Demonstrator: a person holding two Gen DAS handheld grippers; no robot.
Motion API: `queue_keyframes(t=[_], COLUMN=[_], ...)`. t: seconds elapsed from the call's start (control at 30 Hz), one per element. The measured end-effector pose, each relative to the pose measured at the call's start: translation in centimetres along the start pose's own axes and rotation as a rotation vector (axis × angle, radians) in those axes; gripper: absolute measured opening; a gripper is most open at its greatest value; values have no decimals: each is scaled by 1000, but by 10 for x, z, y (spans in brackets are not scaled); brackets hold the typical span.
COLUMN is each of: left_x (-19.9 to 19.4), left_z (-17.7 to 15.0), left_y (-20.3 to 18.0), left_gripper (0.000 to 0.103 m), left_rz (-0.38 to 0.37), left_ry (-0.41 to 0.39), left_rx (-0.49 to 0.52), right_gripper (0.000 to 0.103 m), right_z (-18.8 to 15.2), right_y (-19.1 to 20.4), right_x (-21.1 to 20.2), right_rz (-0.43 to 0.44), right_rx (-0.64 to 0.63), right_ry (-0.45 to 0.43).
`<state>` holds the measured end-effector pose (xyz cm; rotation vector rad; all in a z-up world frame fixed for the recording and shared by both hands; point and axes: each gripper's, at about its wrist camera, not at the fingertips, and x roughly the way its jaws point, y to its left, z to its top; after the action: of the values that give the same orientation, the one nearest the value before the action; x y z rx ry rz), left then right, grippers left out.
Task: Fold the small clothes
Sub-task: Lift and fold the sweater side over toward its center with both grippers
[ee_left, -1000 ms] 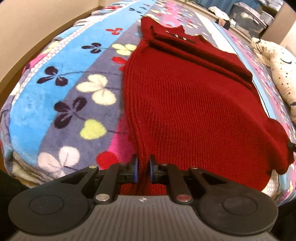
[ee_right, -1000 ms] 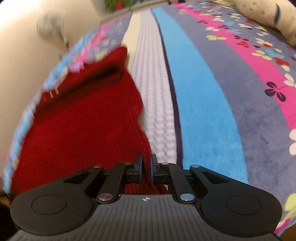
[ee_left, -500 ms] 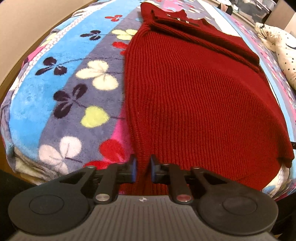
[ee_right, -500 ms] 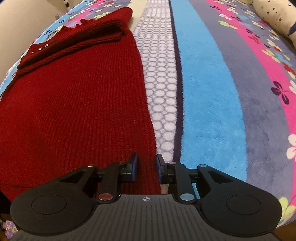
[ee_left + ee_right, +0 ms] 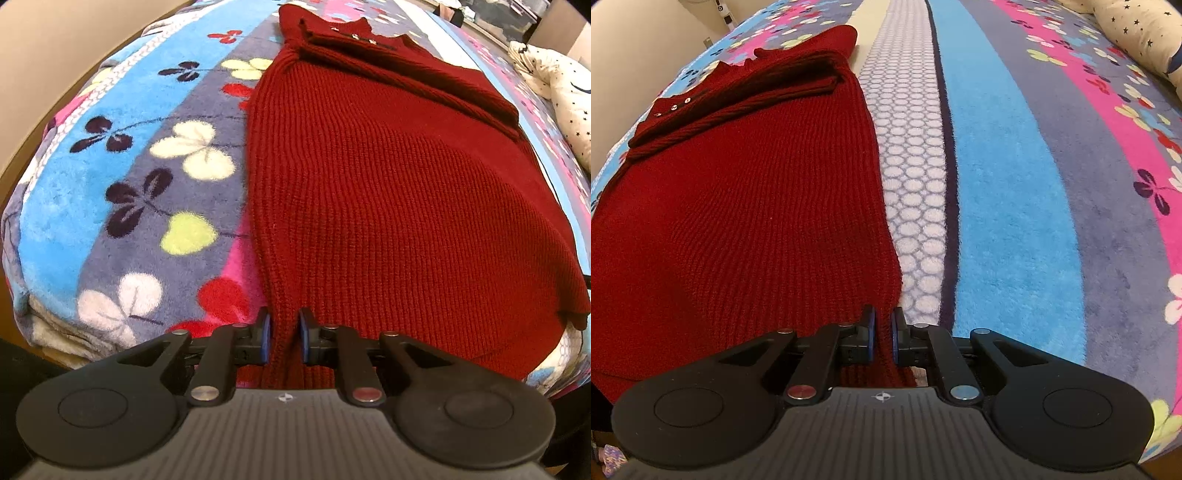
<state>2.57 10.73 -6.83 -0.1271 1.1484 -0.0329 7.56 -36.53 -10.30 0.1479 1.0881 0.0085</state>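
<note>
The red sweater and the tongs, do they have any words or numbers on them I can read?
No words or numbers can be read anywhere.
red sweater: no label shows, only small shiny studs near the collar.
left tongs: only a tiny crosshair mark on the body behind them, no letters.
right tongs: the same tiny mark.
blanket: flowers and stripes only.

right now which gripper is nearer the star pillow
Right. The right gripper pinches the sweater's pillow-side corner; the left gripper holds the far-side corner, the sweater between it and the pillow.
</note>
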Motion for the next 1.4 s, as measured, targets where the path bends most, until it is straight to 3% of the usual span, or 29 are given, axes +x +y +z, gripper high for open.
queue_keyframes(t=[1.07, 1.23, 1.4], left_x=[-10, -31, -84], left_z=[-2, 1, 12], left_y=[-2, -4, -7], left_gripper=[11, 10, 9], left_rz=[-32, -70, -179], left_ry=[-57, -125, -269], left_rx=[22, 30, 56], right_gripper=[8, 7, 6], right_z=[1, 2, 5], right_y=[-4, -5, -17], right_x=[-7, -22, -72], right_rz=[15, 33, 198], right_rx=[19, 25, 118], right_ry=[-33, -95, -247])
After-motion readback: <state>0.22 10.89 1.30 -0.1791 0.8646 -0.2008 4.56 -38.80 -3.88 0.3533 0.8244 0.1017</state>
